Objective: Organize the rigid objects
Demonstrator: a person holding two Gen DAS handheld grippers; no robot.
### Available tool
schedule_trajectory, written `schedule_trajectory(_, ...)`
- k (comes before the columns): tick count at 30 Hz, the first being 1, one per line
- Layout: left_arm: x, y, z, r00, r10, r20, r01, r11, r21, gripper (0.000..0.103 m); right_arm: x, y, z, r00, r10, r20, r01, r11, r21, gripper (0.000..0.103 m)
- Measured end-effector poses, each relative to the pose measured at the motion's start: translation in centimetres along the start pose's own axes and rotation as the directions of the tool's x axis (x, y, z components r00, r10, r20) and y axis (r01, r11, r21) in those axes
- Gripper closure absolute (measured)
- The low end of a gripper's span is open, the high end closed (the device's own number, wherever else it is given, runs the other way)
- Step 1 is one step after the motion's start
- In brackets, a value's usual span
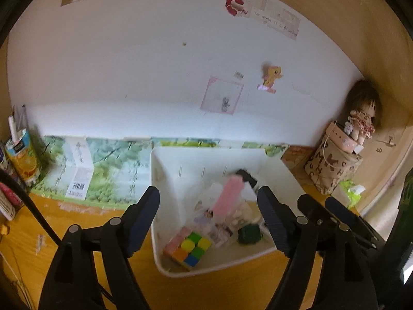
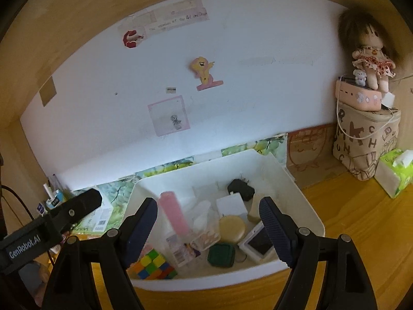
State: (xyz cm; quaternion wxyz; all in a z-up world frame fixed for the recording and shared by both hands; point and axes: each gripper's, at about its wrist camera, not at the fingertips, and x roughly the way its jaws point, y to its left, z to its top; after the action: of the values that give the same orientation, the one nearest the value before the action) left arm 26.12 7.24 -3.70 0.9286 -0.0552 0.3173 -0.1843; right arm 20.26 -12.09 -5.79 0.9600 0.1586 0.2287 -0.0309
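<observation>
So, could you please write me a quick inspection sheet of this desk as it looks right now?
Surface: wooden desk, books lying flat along the wall.
Job's things: white bin holds a puzzle cube, pink case, black plug, white block, round tan tin, green box.
Clutter: doll, letter-print bag, tissue pack, drink carton.
Grippers: left gripper and right gripper open, empty.
Cables: white cord over the bag; black cable at left.
Surroundings: white wall with stickers.

"GenRobot.AI" – white print on left gripper [image 2: 85,201] body; big letters R, K, H, C on bag [image 2: 366,139] beneath doll [image 2: 366,51].
</observation>
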Motion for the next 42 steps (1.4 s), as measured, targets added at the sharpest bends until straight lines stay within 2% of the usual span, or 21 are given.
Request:
schedule_trajectory(4,-1.1,0.4,-1.8,0.999,0.003,-0.05,-0.004,1.0,-0.016,0.022,-1.2,0.4,-1.4,0.998,0.015,-0.057,-0.015,1.0,0.0,0.021)
schedule_trajectory(8,-2.2,0.6,-4.0,0.994,0.027,-0.108,-0.026,1.0,0.008,0.022,-2.2,0.6,-3.2,0.992,0.017,-0.127,-0.016,1.0,0.007,0.021)
schedule_trajectory(13,-3.9,1.4,-6.3,0.984,0.099,-0.147,-0.101,0.995,-0.006,0.022,-3.8,0.2,-6.0,0.976,0.017,-0.219,-0.009,0.999,0.037,0.021)
schedule_trajectory(18,-5.3,1.6,-7.7,0.972,0.153,-0.177,-0.157,0.988,-0.008,0.022,-4.9,-0.7,-8.6,0.95,0.026,-0.31,-0.012,0.999,0.048,0.021)
schedule_trajectory(25,-7.1,1.1,-9.4,0.947,0.228,-0.227,-0.245,0.968,-0.049,0.022,-6.5,-1.3,-11.9,0.899,0.105,-0.424,-0.097,0.994,0.041,0.019)
schedule_trajectory(29,-8.4,-0.7,-10.6,0.928,0.246,-0.28,-0.27,0.962,-0.05,0.022,-7.8,-2.1,-12.0,0.875,0.112,-0.471,-0.118,0.993,0.019,0.019)
schedule_trajectory(33,-10.4,-2.4,-11.9,0.927,0.237,-0.292,-0.265,0.962,-0.062,0.019,-10.2,-3.0,-11.1,0.871,0.103,-0.48,-0.14,0.989,-0.041,0.019)
schedule_trajectory(37,-12.2,-3.5,-13.2,0.915,0.255,-0.313,-0.298,0.95,-0.097,0.019,-12.6,-4.1,-10.7,0.859,0.099,-0.502,-0.154,0.986,-0.069,0.019)
schedule_trajectory(38,-12.6,-3.7,-13.5,0.913,0.256,-0.318,-0.303,0.947,-0.108,0.019,-13.1,-4.3,-10.6,0.866,0.096,-0.491,-0.152,0.985,-0.076,0.019)
schedule_trajectory(42,-14.3,-4.4,-14.5,0.906,0.262,-0.331,-0.322,0.936,-0.141,0.019,-15.6,-5.2,-10.0,0.865,0.099,-0.492,-0.155,0.985,-0.074,0.019)
